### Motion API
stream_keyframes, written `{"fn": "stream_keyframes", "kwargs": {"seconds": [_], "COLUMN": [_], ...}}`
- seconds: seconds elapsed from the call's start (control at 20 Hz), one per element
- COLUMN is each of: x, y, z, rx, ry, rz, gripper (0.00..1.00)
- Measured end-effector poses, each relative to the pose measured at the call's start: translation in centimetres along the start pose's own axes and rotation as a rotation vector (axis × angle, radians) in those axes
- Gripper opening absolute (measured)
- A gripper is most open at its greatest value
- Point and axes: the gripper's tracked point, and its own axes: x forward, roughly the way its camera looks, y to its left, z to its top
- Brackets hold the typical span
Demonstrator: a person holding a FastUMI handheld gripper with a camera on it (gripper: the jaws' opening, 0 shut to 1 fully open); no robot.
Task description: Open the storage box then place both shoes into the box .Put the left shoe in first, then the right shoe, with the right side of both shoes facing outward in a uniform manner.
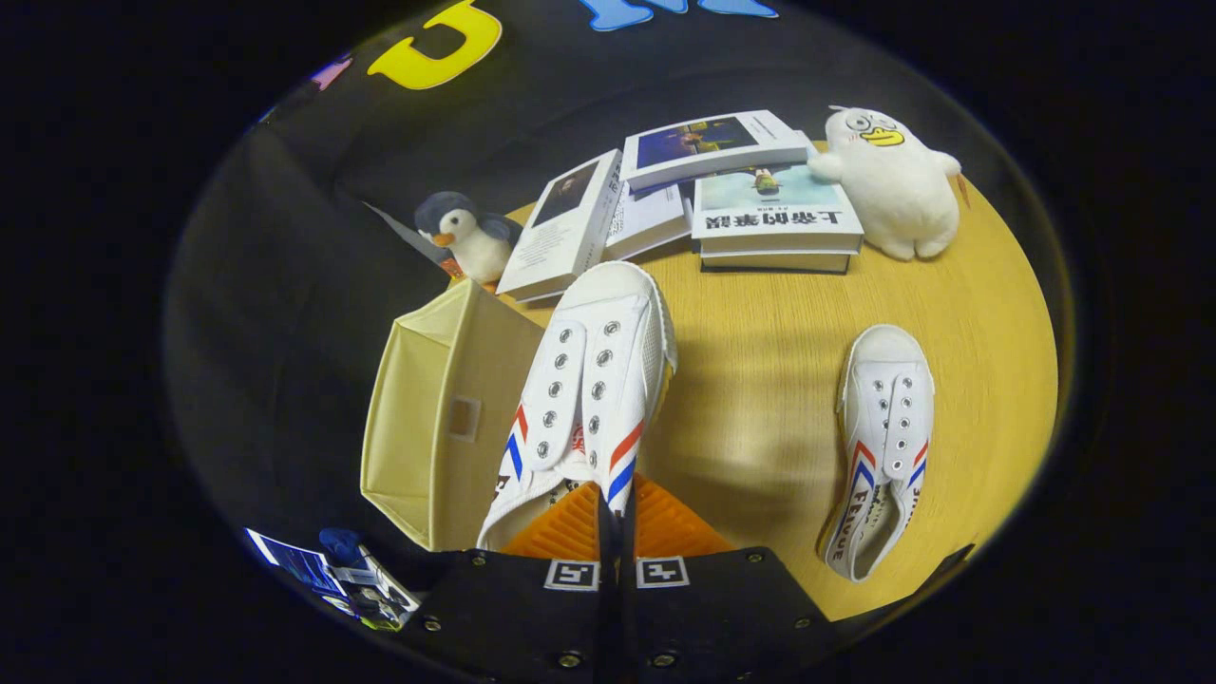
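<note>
My gripper [613,513] is shut on the side wall of a white canvas shoe [594,380] with red and blue stripes. The shoe hangs above the wooden table, its toe pointing away from me. Just to its left stands the cream fabric storage box [432,418], its opening facing left and its lid flap down. A second matching white shoe [883,446] lies flat on the table well off to the right of the fingers, toe pointing away.
Beyond the held shoe lie several books [774,214] in a loose pile. A penguin plush [467,237] sits behind the box and a white duck plush [893,180] at the far right. The round table [760,380] drops off on the left of the box.
</note>
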Motion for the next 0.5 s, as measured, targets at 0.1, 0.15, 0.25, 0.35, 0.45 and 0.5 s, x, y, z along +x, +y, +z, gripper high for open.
{"fn": "stream_keyframes", "kwargs": {"seconds": [0.1, 0.15, 0.25, 0.35, 0.45, 0.5], "x": [-1.3, -1.9, -2.9, -3.4, -3.7, -3.7], "y": [1.2, 1.8, 3.3, 4.8, 6.4, 7.3], "z": [0.6, 0.9, 1.4, 2.1, 2.7, 2.9], "rx": [-0.019, -0.031, -0.045, -0.067, -0.094, -0.105], "ry": [-0.009, -0.009, -0.01, -0.017, -0.023, -0.023], "rz": [0.003, 0.003, 0.007, 0.018, 0.031, 0.038], "gripper": [0.0, 0.0, 0.0, 0.0, 0.0, 0.0]}}
